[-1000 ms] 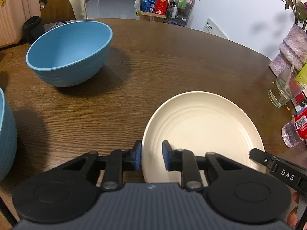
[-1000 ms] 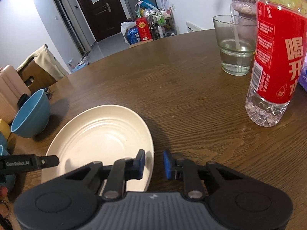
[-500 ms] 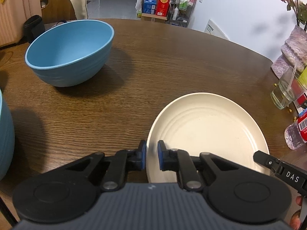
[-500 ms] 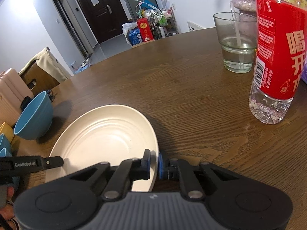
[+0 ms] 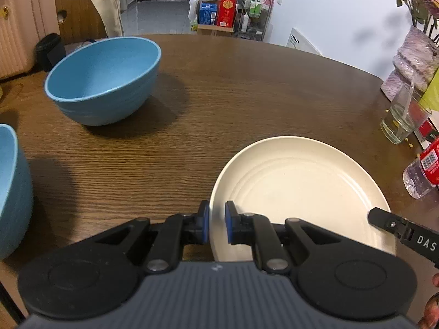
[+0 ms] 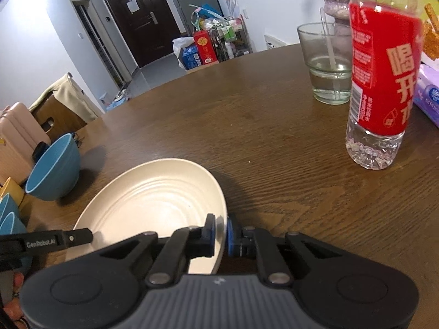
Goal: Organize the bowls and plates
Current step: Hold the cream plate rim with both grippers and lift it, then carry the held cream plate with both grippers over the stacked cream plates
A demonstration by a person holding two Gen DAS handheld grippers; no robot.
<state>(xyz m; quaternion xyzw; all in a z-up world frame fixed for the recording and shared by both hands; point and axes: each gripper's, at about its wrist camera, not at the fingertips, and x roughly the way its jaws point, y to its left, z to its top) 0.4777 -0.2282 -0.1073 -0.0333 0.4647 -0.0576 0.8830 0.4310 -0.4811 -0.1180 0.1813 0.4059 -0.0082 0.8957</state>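
A cream plate (image 5: pixel 299 189) lies on the brown wooden table (image 5: pixel 233 96). My left gripper (image 5: pixel 216 226) is shut on the plate's left rim. My right gripper (image 6: pixel 220 233) is shut on the plate's (image 6: pixel 153 205) right rim, and its side looks slightly raised. A blue bowl (image 5: pixel 105 78) stands upright at the far left; it also shows in the right wrist view (image 6: pixel 53 168). A second blue bowl (image 5: pixel 12 189) is at the left edge, partly cut off.
A glass of water with a straw (image 6: pixel 328 63) and a red-labelled water bottle (image 6: pixel 380 87) stand to the right of the plate. A purple tissue pack (image 6: pixel 428 96) and a vase (image 5: pixel 411 60) are at the right edge. Chairs and a suitcase (image 5: pixel 26 22) stand beyond the table.
Both grippers closed from open onto opposite rims of the cream plate. The plate's right side has tilted up a little.
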